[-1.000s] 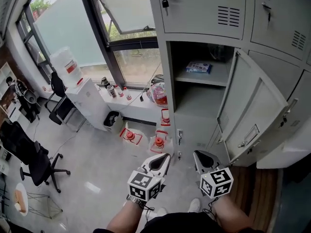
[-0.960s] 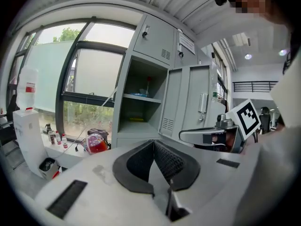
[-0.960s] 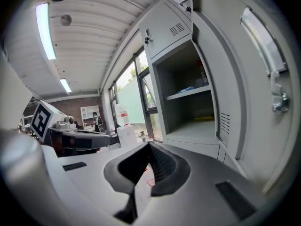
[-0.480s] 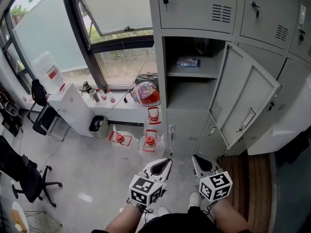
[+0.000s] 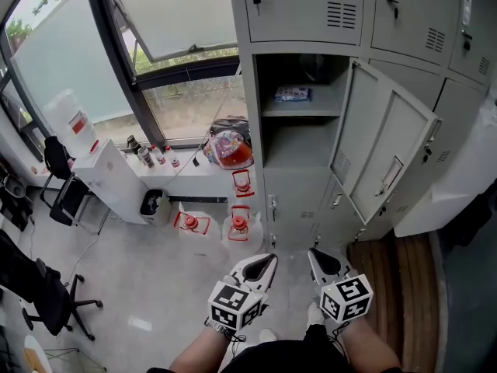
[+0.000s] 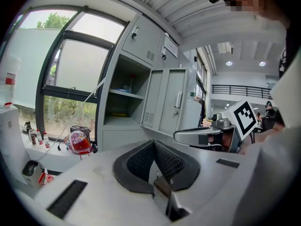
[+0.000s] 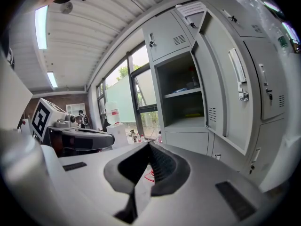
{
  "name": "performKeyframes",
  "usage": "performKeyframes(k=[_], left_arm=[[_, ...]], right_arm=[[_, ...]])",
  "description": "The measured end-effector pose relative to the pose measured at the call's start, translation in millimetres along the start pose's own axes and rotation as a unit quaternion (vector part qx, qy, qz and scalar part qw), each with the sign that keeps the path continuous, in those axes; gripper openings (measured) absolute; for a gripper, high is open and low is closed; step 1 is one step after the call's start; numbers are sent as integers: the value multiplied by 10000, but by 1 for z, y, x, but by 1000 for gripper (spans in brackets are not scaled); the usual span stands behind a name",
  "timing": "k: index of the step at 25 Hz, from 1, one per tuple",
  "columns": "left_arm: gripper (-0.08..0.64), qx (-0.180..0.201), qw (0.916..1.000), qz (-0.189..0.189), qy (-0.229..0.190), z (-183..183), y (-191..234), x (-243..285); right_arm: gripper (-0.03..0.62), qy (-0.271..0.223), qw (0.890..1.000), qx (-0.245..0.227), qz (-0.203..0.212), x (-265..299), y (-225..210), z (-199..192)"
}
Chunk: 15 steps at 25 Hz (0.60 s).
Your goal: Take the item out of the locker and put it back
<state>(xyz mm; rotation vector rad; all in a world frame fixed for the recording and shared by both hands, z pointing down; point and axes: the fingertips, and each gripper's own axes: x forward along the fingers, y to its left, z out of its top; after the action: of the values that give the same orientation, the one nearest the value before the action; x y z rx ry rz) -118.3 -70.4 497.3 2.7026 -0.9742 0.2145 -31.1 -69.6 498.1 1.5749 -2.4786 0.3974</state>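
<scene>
Blue packet [image 5: 293, 93] in the locker [image 5: 297, 194] shows unreadable print; left gripper [image 5: 269, 259] and right gripper [image 5: 313, 252] fingers together.

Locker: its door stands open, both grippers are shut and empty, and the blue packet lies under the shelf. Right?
Not quite. The head view shows the blue packet lying on top of the shelf, not under it. The rest holds: the locker door stands open, and the left gripper and right gripper have their jaws shut on nothing.
</scene>
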Motion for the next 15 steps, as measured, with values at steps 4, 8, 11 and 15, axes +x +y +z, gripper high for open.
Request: performKeyframes(k=[4,8,11,15], left_arm=[[17,78,9999,-69,-16,2,-8,-5],[17,98,9999,-97,-36,1,-14,-11],[17,97,9999,-107,-64,1,-18,-14],[17,102,9998,-123,-83,1,-23,-18]], right_arm=[[52,-43,10000,-45,-27,-6,3,3],[52,-68,9999,-107,-30,-12,6,4],[52,-75,9999,-143,-29,-16,8,4],[52,-76,9998,-165,-40,-23,10,4]])
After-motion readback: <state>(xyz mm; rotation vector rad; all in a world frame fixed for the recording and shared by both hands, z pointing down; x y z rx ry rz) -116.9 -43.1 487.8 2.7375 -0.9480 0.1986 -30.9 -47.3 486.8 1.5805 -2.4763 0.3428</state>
